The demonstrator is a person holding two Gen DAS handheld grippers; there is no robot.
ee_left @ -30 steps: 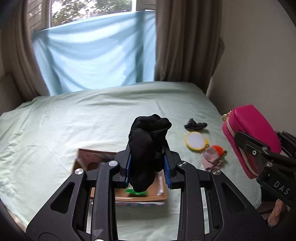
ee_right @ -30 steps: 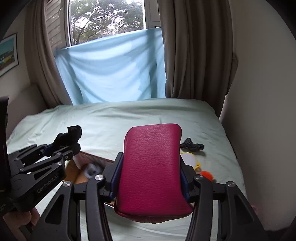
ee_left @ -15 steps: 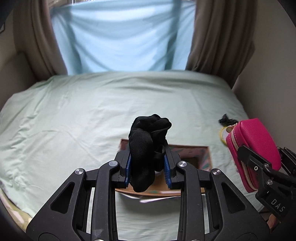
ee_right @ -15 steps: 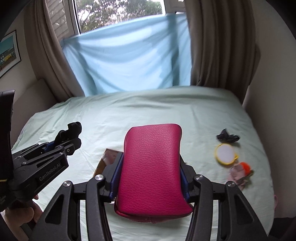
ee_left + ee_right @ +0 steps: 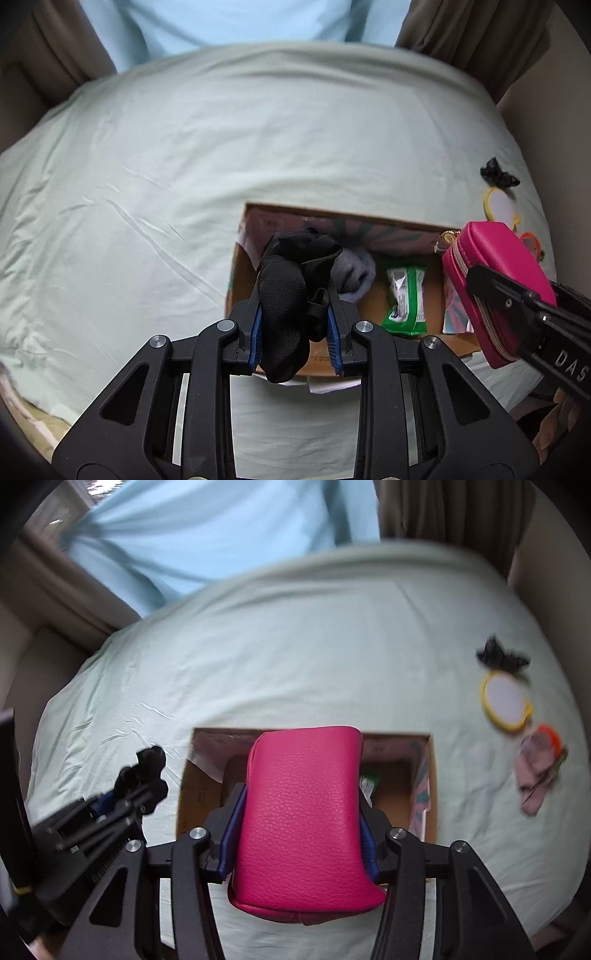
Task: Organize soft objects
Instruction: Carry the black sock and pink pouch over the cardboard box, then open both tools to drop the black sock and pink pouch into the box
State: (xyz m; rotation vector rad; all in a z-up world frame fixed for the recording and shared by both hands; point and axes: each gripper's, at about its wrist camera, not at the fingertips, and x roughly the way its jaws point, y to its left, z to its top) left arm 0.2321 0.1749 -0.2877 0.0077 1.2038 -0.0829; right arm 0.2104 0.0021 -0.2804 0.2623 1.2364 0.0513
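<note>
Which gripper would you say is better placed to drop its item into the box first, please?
Probably the left. The left gripper holds the black socks directly above the box, while the right gripper's pink pouch sits nearer its right wall.

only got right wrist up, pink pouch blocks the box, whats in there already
Observer: Behind your pink pouch, a green packet lies in the cardboard box, right of the middle.
Operator: anything else in it
Observer: A grey soft bundle, left of the packet.
Operator: is left lined up with the box
Observer: In its own view the left gripper holds the black sock in front of the box's left part; height unclear.
</note>
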